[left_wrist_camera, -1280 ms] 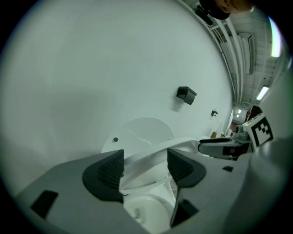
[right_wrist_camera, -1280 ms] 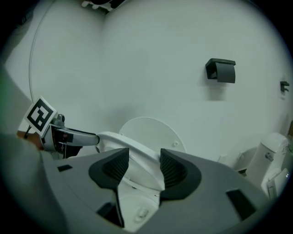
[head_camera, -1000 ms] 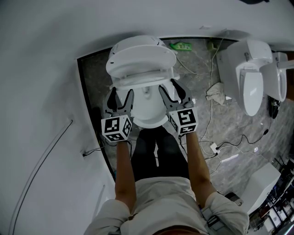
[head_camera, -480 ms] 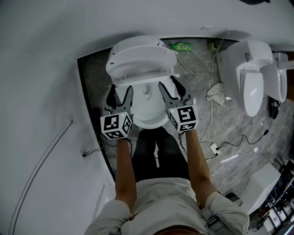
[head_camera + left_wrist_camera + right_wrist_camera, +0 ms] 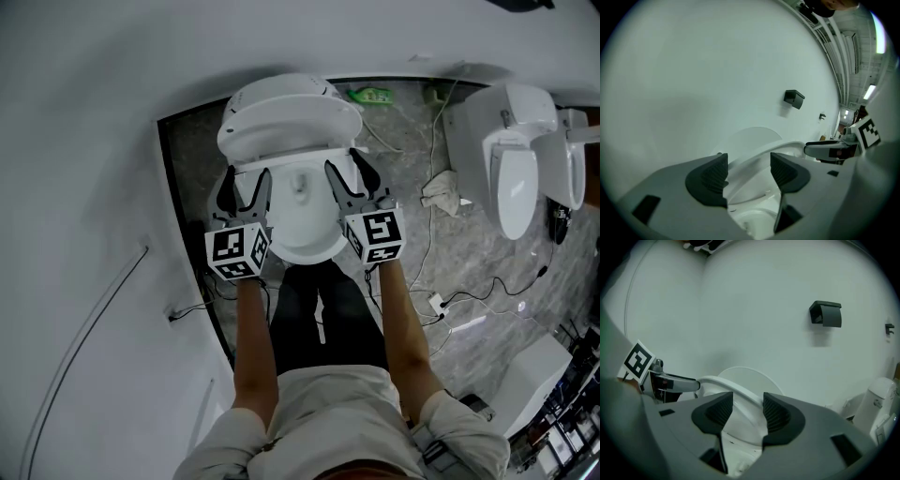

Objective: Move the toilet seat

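Toilet seat [image 5: 291, 131]: white, glossy oval ring in the upper centre of the head view. It is lifted off the bowl and tilted, with its front edge raised.
Seat in the gripper views: a smooth, thick white band [image 5: 787, 147] that arcs across the gap between each pair of pads [image 5: 736, 390]. One end of the arc reaches the other gripper.
Lid [image 5: 750, 376]: pale rounded panel behind the seat, close to the white wall.
Bowl [image 5: 305, 220]: white, open to view below the raised seat, in the centre of the head view between the two grippers.
Left gripper [image 5: 247, 183]: at the left front corner of the seat. Its jaws are set wide, with the seat's rim between the dark ribbed pads [image 5: 749, 161], grasping it.
Right gripper [image 5: 347, 172]: at the right front corner of the seat. Its jaws are somewhat narrower and likewise clamped on the rim [image 5: 747, 401].
Marker cubes: one on each gripper, at the lower edge of the bowl [image 5: 236, 255] [image 5: 375, 239].
Second toilet [image 5: 511, 159]: white, at the upper right of the head view, well apart.
Green bottle [image 5: 370, 94]: on the grey floor just right of the seat.
Wall holder [image 5: 826, 313]: small and black, at the upper right of the right gripper view.
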Demonstrator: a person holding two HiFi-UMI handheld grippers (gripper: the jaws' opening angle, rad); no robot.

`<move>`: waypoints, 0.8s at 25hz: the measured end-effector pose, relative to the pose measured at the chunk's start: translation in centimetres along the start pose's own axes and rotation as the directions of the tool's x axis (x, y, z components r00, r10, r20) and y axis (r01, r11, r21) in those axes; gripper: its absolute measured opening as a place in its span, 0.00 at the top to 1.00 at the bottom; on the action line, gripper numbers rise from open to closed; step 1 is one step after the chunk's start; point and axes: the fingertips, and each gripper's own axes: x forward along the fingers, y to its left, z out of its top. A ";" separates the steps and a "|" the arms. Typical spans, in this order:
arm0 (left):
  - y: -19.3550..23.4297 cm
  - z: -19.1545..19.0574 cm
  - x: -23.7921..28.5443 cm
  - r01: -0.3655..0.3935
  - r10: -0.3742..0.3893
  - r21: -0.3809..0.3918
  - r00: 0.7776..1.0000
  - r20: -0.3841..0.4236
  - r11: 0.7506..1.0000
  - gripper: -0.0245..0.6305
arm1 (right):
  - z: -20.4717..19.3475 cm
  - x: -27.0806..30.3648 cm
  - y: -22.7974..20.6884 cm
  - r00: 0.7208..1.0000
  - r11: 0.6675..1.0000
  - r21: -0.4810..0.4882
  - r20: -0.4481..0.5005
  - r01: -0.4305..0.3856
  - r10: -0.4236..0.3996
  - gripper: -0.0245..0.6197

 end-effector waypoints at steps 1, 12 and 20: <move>0.0 0.1 0.1 -0.001 0.001 0.001 1.000 0.001 1.000 0.50 | 0.1 0.1 -0.1 1.000 1.000 0.000 0.000 0.002 -0.002 0.62; 0.7 1.0 1.8 -0.007 0.007 0.013 1.000 0.013 1.000 0.50 | 0.9 1.7 -0.9 1.000 1.000 -0.002 0.012 0.014 -0.014 0.63; 1.0 1.6 2.9 -0.012 0.012 0.022 1.000 0.017 1.000 0.50 | 1.4 2.7 -1.6 1.000 1.000 -0.009 0.015 0.018 -0.018 0.63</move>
